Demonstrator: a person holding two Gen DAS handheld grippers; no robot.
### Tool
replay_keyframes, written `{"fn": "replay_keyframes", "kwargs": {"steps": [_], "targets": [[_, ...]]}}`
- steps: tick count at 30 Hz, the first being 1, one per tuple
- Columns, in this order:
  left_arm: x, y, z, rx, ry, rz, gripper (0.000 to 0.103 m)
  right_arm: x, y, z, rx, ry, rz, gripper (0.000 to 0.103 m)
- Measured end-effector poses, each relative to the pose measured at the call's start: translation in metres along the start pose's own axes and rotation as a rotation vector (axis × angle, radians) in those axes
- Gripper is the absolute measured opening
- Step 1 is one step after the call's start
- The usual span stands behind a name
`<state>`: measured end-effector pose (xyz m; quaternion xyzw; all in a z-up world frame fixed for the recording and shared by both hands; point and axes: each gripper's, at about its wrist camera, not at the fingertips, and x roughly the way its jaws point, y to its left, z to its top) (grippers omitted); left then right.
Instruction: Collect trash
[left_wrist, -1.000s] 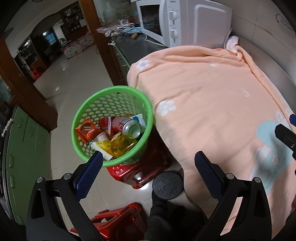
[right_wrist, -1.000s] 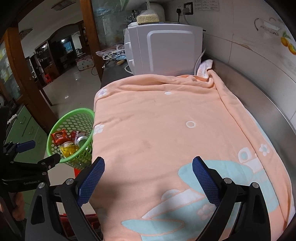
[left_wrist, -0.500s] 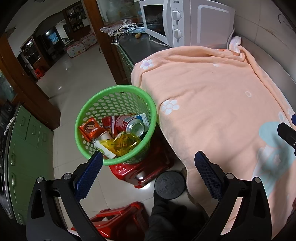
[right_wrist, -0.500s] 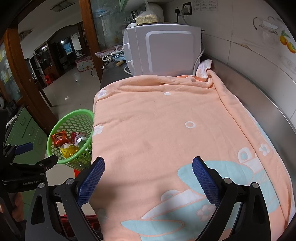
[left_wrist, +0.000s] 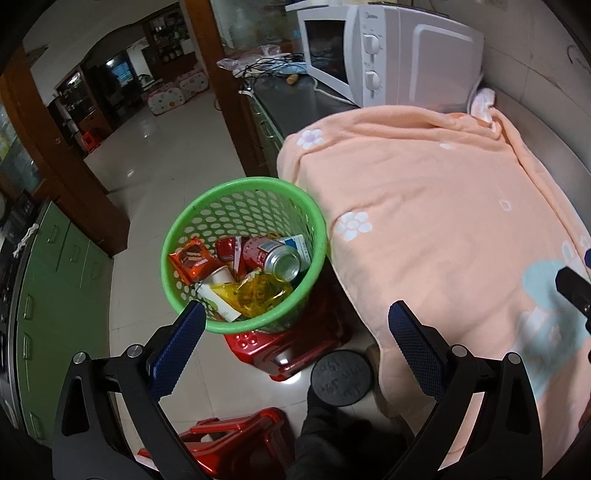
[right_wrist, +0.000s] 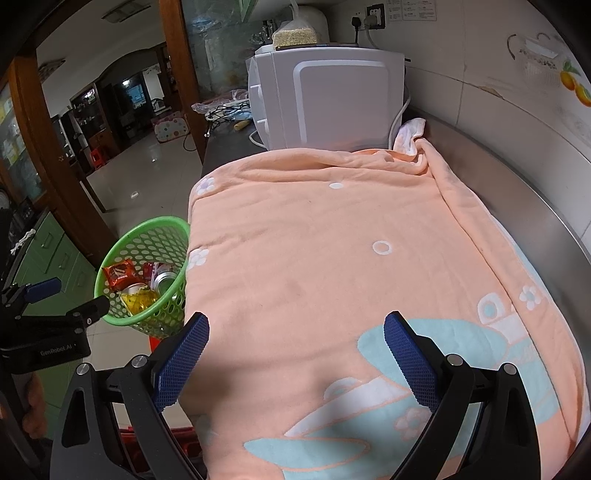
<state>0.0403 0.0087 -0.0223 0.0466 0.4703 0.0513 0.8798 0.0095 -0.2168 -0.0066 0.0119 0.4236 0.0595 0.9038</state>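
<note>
A green perforated basket (left_wrist: 184, 225) stands on a red stool beside the counter; it also shows in the right wrist view (right_wrist: 122, 254). It holds a red can (left_wrist: 271, 254), an orange snack wrapper (left_wrist: 190, 258), a yellow wrapper (left_wrist: 255, 293), a paper cup (left_wrist: 218, 275) and a small carton. My left gripper (left_wrist: 295, 325) is open and empty, above and in front of the basket. My right gripper (right_wrist: 295, 332) is open and empty over the peach blanket (right_wrist: 332, 258). No trash shows on the blanket.
A white microwave (right_wrist: 325, 99) stands at the far end of the counter. A red stool (left_wrist: 288, 347) is under the basket, another (left_wrist: 236, 439) lies lower. A black round disc (left_wrist: 341, 378) is near the blanket's edge. Green cabinets (left_wrist: 55, 277) line the left.
My left gripper has drawn back and tilted up a little, so the basket sits lower and further right in its view. The right gripper has barely moved. Both stay open.
</note>
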Motion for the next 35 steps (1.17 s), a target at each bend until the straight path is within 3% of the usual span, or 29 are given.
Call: {"fn": "replay_keyframes", "kwargs": {"steps": [14, 35], "targets": [[-0.026, 0.011, 0.009, -0.034, -0.125, 0.076, 0.098, -0.014, 0.005, 0.007, -0.013, -0.058, 0.002, 0.093], [-0.031, 0.007, 0.008, -0.022, -0.128, 0.067, 0.098, -0.021, 0.003, 0.009, -0.015, -0.077, 0.001, 0.094]]}}
